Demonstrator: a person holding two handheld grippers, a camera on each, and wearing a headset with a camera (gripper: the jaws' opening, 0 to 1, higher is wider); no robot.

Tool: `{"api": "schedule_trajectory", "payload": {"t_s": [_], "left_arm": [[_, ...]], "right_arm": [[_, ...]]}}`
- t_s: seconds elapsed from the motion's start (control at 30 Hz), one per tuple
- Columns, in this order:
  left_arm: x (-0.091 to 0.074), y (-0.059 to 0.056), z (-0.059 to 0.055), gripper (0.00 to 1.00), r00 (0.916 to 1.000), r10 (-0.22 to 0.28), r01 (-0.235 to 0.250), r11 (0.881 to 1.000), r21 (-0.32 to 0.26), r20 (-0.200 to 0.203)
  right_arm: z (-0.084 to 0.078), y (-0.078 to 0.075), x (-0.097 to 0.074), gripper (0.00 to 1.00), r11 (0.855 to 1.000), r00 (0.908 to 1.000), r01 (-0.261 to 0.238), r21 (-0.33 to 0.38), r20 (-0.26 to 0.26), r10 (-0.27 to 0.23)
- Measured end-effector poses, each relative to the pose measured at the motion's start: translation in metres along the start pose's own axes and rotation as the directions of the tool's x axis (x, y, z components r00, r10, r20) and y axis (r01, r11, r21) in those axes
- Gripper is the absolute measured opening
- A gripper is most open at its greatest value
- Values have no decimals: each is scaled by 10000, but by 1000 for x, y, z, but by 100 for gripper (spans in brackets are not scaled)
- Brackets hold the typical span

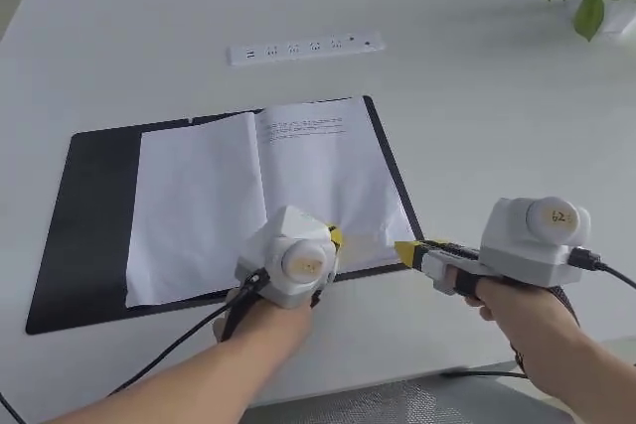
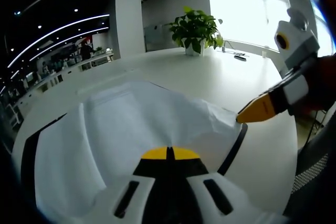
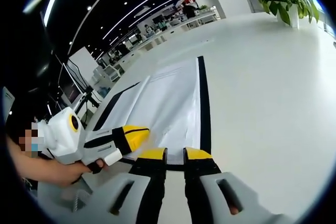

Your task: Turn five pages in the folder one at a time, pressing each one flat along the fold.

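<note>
**Readying a page turn**

Working on the open folder [image 1: 55, 245] by the near edge of the table [image 1: 477, 96]. Pressing the right page [image 1: 328, 166] low down with the left gripper [image 1: 335, 238], tips together. Holding the right gripper [image 1: 405, 248] barely parted and empty at that page's near outer corner. Next, probably: nip the corner, lift, sweep across, flatten along the fold.

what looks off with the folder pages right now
The right-hand page is creased and slightly lifted near its lower outer corner, beside the right gripper, so it is not lying flat. The left gripper sits over the same page, nearer the fold. Nothing else stands out.
</note>
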State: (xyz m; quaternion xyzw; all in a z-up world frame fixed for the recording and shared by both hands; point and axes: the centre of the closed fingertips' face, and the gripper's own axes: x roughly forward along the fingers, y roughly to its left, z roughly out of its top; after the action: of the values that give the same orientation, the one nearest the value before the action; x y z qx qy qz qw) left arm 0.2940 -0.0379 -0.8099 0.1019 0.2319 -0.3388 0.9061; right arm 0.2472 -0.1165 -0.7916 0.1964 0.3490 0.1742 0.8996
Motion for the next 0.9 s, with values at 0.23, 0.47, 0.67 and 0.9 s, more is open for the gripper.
{"api": "schedule_trajectory", "payload": {"t_s": [0.23,0.47,0.67,0.9], "left_arm": [[0,-1,0,0,10000,26,-26,10000,-1,-24],[0,0,1,0,9999,60,-62,9999,-161,-105],[-3,1,2,0,9995,-134,122,9991,-417,-292],[-24,10,5,18,9977,-443,406,9966,-713,-519]], "right_arm": [[5,-3,-1,0,9984,9997,0,559,235,-14],[5,-3,0,0,9962,9994,2,870,340,-32],[15,6,-4,0,9967,9980,-244,771,603,198],[35,37,-9,0,9933,9879,-1066,452,1176,1007]]}}
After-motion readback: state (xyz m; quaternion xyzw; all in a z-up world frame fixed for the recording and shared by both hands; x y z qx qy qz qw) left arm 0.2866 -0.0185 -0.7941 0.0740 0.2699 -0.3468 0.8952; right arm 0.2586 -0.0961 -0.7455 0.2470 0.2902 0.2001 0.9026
